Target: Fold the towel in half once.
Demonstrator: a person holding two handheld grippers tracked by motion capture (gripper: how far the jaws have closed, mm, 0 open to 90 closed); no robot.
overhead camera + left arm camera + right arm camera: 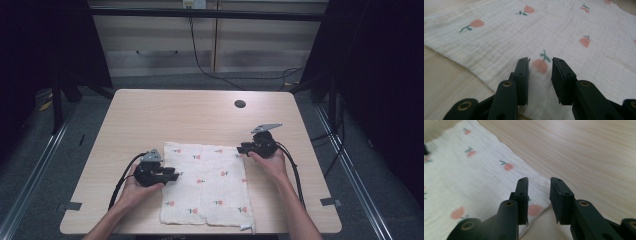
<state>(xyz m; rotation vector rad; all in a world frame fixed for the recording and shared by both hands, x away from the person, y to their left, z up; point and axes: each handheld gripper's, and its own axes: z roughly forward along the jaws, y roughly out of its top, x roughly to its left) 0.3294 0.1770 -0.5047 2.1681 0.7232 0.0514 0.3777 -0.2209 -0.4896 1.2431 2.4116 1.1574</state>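
Cloth [207, 185], white with small pink flowers on green stems, lies spread flat on the near half of the light wooden table [165, 112], its near edge close to the table's front edge and a small corner tab sticking out at the near right. Seen from the high view, the person's left hand [134, 187] holds the left gripper [175, 174] at the cloth's left edge, with its jaws pointing right over the fabric. The right hand [270, 162] holds the right gripper [241, 149] at the cloth's far right corner, jaws pointing left.

From the left gripper view, the 2 black jaws stand parted with a clear gap, and a pink flower print [540, 65] shows on the cloth [564, 32] between them; nothing is pinched. From the right gripper view, the jaws are likewise apart and hold nothing, poised just over the cloth's corner [537, 208], with bare table [584, 152] beyond and to the right of the cloth's edge. A dark round hole [240, 104] sits in the table's far right part, well apart from the cloth.
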